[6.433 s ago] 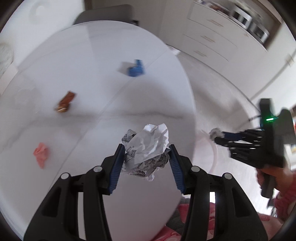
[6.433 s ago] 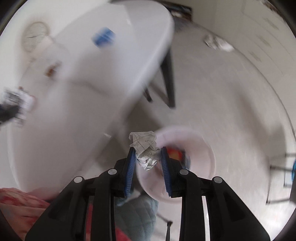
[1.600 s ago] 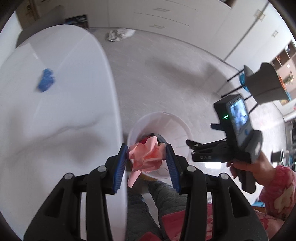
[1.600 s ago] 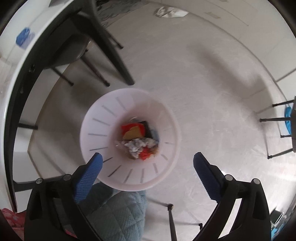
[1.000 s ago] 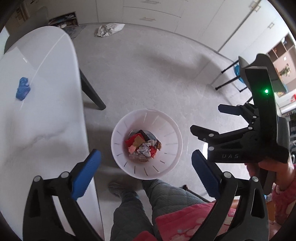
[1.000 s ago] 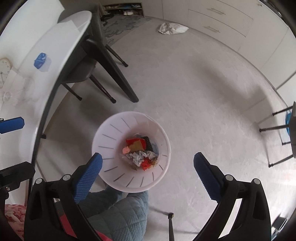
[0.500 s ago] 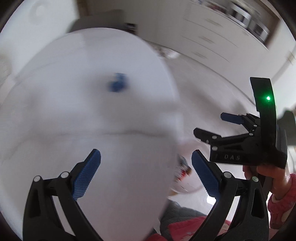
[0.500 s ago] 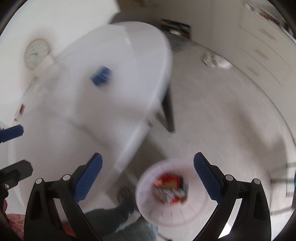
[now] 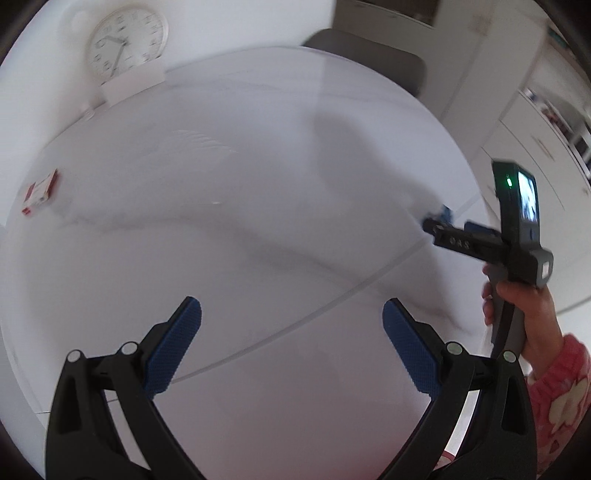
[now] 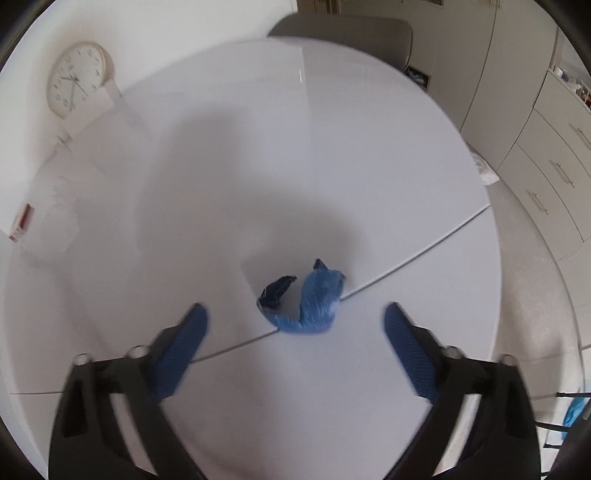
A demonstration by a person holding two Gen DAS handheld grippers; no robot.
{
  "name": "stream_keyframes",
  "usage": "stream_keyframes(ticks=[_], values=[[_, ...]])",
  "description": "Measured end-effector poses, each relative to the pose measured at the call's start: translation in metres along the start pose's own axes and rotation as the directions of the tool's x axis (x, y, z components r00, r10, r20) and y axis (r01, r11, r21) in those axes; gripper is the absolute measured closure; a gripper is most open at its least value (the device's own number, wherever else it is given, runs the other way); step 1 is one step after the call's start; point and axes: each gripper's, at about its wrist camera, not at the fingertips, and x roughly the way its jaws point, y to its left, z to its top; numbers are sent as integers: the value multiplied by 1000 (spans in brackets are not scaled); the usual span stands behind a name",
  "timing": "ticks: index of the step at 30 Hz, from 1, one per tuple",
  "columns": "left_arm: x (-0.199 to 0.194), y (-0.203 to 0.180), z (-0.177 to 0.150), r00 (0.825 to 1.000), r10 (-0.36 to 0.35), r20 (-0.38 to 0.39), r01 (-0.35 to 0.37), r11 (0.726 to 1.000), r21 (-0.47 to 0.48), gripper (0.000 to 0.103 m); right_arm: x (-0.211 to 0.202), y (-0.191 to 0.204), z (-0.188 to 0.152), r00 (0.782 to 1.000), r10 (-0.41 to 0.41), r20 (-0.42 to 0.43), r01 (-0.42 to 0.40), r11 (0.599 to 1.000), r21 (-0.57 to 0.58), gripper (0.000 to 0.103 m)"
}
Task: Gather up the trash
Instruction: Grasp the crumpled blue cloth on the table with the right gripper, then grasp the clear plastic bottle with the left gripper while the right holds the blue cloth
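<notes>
Both grippers are over the white oval tabletop (image 10: 332,155), neither carrying anything.

Right gripper (image 10: 293,321): fingers (image 10: 406,350) spread wide, released. A crumpled blue wrapper (image 10: 314,302) lies on the tabletop straight ahead, roughly centred between the two blue pads but just beyond the tips, not touching either one. It sits right on the seam line (image 10: 424,251) that crosses the tabletop, closer to the right-hand edge than to the wall side. The gripper's shadow falls over it. The left finger is motion-blurred.

Left gripper (image 9: 291,325): fingers (image 9: 173,343) also wide apart, nothing between them, only bare tabletop (image 9: 221,184) below. In its view the right gripper (image 9: 443,230) comes in from the right, held in the person's hand (image 9: 517,306) with a pink floral sleeve; a green LED is lit on its body. A sliver of the blue wrapper (image 9: 445,214) shows just behind that gripper's tips near the right edge of the tabletop.

Other items: a small red-and-white box (image 9: 40,192) at the far left edge of the tabletop, also seen from the right wrist (image 10: 23,218). A round wall clock (image 10: 75,79) stands at the back left. A grey chair back (image 10: 340,27) is at the far edge. Drawer cabinets (image 10: 554,166) are to the right.
</notes>
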Motion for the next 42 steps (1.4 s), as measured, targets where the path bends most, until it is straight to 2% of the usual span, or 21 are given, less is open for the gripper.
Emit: stream_keyframes(ticks=[1, 2, 4, 7, 11, 15, 20, 26, 27, 28, 29, 31, 35, 39, 42], values=[[6, 4, 2, 1000, 4, -1, -4, 1000, -19, 9, 4, 1, 1, 1000, 5, -13, -5, 1000, 0, 32], [11, 12, 8, 1000, 6, -6, -7, 999, -47, 9, 6, 2, 1, 1000, 8, -22, -8, 1000, -1, 37], [22, 24, 15, 1000, 6, -17, -8, 996, -93, 9, 9, 6, 3, 1000, -20, -24, 19, 999, -37, 63], [41, 43, 31, 999, 15, -34, -20, 987, -162, 9, 9, 11, 10, 1000, -13, -27, 11, 997, -82, 70], [68, 56, 59, 999, 23, -47, -34, 968, -250, 9, -4, 15, 17, 1000, 26, -8, -27, 995, -99, 70], [100, 77, 103, 998, 38, -59, -57, 930, -364, 9, -15, 22, 26, 997, 81, 14, -79, 991, -104, 70], [149, 97, 149, 986, 106, -131, -154, 883, -444, 9, -25, 34, 32, 991, 131, 29, -126, 983, -133, 69], [187, 115, 162, 970, 118, -214, -216, 820, -530, 9, -18, 36, 37, 989, 146, 9, -143, 980, -140, 69], [191, 117, 162, 967, 123, -221, -226, 812, -539, 11, -14, 41, 40, 989, 147, 5, -145, 980, -139, 69], [194, 117, 162, 966, 125, -227, -232, 808, -542, 18, -13, 42, 40, 989, 147, 2, -145, 980, -139, 69], [197, 117, 161, 964, 125, -236, -238, 806, -542, 26, -12, 45, 40, 989, 146, -1, -145, 980, -139, 69], [201, 116, 160, 961, 124, -246, -241, 810, -534, 34, -12, 42, 40, 989, 148, -5, -147, 979, -138, 69], [200, 110, 158, 959, 142, -246, -249, 836, -489, 37, -19, 36, 37, 990, 144, 0, -143, 980, -135, 69], [182, 88, 149, 965, 142, -221, -226, 878, -422, 41, -37, 27, 28, 990, 141, 29, -138, 984, -110, 69], [158, 57, 138, 974, 154, -165, -199, 929, -313, 41, -62, 7, 8, 989, 135, 65, -131, 989, -65, 69]])
